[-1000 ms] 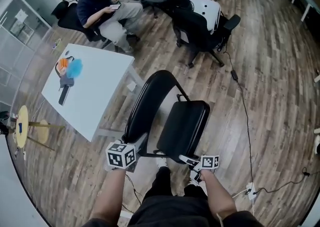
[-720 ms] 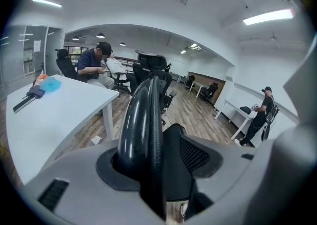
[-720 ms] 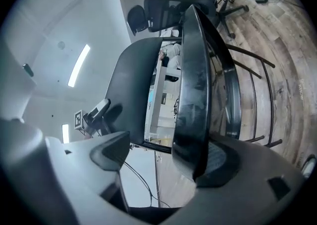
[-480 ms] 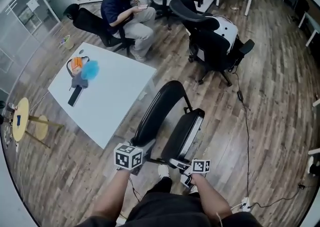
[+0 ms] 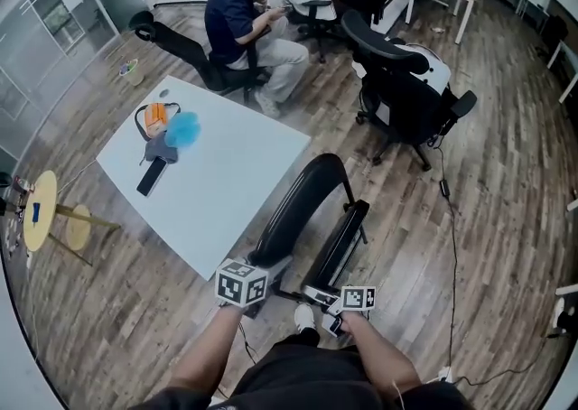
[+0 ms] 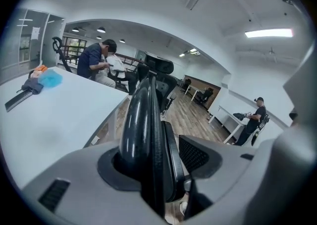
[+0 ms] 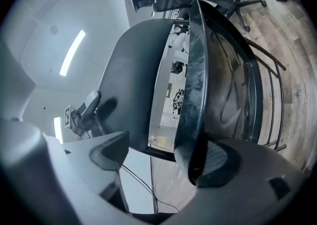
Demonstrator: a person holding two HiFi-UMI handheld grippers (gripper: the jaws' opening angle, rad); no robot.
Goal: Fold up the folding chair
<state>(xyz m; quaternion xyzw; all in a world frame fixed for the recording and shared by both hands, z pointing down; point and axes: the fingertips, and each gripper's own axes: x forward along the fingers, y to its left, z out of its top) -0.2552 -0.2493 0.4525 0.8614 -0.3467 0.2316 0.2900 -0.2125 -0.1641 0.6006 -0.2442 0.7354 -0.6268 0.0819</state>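
Wood-plank floor point(image 5: 515, 173) runs through an open office, with a white surface point(image 5: 226, 191) at the left carrying an orange item point(image 5: 155, 115) and a blue item point(image 5: 183, 131), black office chairs point(image 5: 406, 92) beyond it, and a seated person point(image 5: 244, 20) at the far side. The black folding chair point(image 5: 312, 218) stands on the floor in the near middle of the head view, just right of the white surface, its long axis running away from the grippers, up and slightly right. Its seat point(image 5: 341, 241) is tipped up steeply, nearly parallel to the backrest point(image 5: 298, 205) and just to its right, with a narrow gap left between the two. The left gripper point(image 5: 264, 269) is clamped on the backrest's near lower edge, the padded panel filling the space between its jaws, which have just closed a little tighter on it. The right gripper point(image 5: 323, 295) sits at the seat's near edge with its jaws apart: in its own view the edge beds into one pad while the other jaw stands clear, so it props rather than clamps. The fold looks mostly done, and the remaining move likely falls to the right gripper, the nearer to the seat, pressing it leftward toward the backrest that the left gripper steadies
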